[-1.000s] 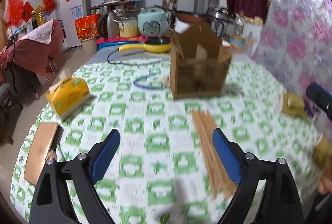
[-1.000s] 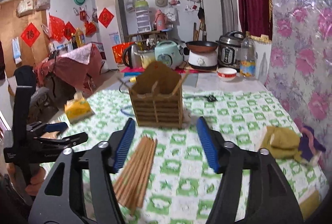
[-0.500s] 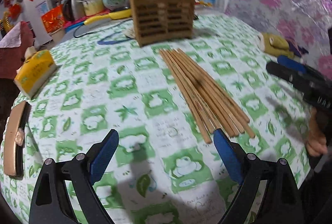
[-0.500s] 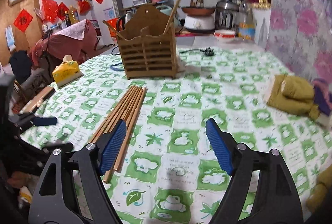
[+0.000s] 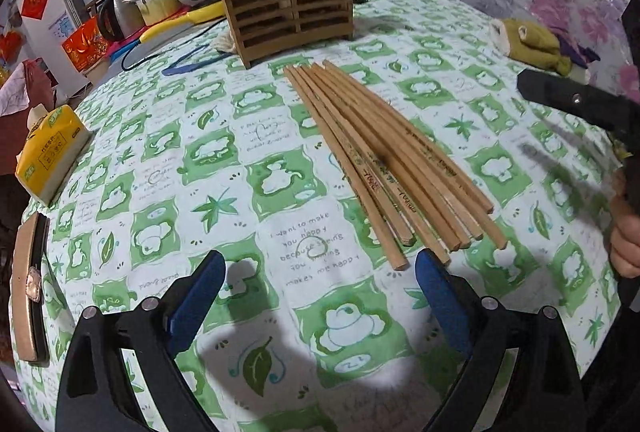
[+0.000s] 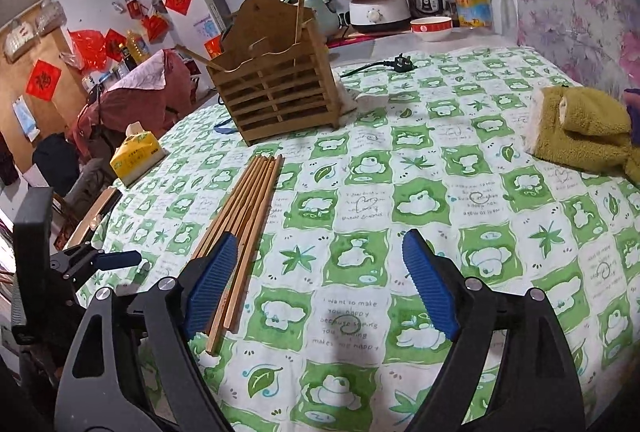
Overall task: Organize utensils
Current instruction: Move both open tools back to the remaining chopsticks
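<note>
Several wooden chopsticks point(image 5: 384, 152) lie side by side on the green-and-white tablecloth, also in the right wrist view as chopsticks point(image 6: 248, 216). Behind them stands a slatted wooden utensil holder point(image 5: 288, 4), the same holder point(image 6: 276, 100) with two chopsticks leaning in it. My left gripper point(image 5: 320, 276) hovers low over the cloth just short of the chopsticks' near ends, jaws opening, nothing between them. My right gripper point(image 6: 320, 264) is low beside the bundle, its left pad over the chopsticks' near ends, jaws opening, empty.
A yellow tissue pack point(image 5: 52, 148) and a brown flat case point(image 5: 28, 280) lie at the table's left edge. An olive cloth point(image 6: 584, 128) sits at the right. A power plug point(image 6: 400, 62), rice cooker and pots stand behind the holder. A hand point(image 5: 624, 240) holds the right gripper.
Both grippers have dropped toward the table and tipped downward. The chopsticks now look larger and closer. The right jaws have spread wider.
</note>
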Motion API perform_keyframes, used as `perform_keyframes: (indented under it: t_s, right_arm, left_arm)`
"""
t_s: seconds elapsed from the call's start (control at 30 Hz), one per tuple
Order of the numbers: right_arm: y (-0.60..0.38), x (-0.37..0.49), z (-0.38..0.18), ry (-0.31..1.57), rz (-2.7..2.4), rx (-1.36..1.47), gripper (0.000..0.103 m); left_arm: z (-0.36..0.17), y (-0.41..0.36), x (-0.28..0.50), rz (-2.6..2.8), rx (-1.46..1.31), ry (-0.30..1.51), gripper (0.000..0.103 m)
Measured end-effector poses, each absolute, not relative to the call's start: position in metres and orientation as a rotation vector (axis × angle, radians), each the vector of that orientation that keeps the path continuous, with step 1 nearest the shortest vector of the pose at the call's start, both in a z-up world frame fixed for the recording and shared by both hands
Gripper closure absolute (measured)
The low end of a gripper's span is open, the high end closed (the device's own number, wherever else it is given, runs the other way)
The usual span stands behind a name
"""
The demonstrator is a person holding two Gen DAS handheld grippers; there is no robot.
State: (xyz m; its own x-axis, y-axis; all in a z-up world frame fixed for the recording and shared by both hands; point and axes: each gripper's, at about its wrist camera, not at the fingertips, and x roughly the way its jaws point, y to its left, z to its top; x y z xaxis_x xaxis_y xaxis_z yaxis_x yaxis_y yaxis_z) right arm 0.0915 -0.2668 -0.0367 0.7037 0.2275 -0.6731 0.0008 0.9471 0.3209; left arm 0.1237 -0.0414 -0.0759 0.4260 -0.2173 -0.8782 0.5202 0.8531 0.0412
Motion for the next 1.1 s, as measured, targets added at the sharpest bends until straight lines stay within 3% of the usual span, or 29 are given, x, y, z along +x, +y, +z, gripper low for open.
perform_keyframes:
  t_s: [0.57, 0.77, 0.97, 1.1]
  right_arm:
    - [-0.261, 0.094, -0.041, 0.834, 0.143, 0.292, 0.020]
    - [-0.233, 0.090, -0.051, 0.935, 0.161, 0.098, 0.020]
    - [-0.185, 0.073, -0.050, 0.892, 0.183, -0.203, 0.020]
    - [-0.187, 0.075, -0.052, 0.917, 0.179, -0.194, 0.020]
  left_arm:
    - [-0.079, -0.007, 0.147, -0.291, 0.237, 1.063, 0.005]
    - [-0.082, -0.005, 0.151, -0.303, 0.195, 1.087, 0.004]
    - [-0.081, -0.004, 0.151, -0.302, 0.194, 1.086, 0.004]
    - [-0.081, -0.004, 0.151, -0.302, 0.194, 1.086, 0.004]
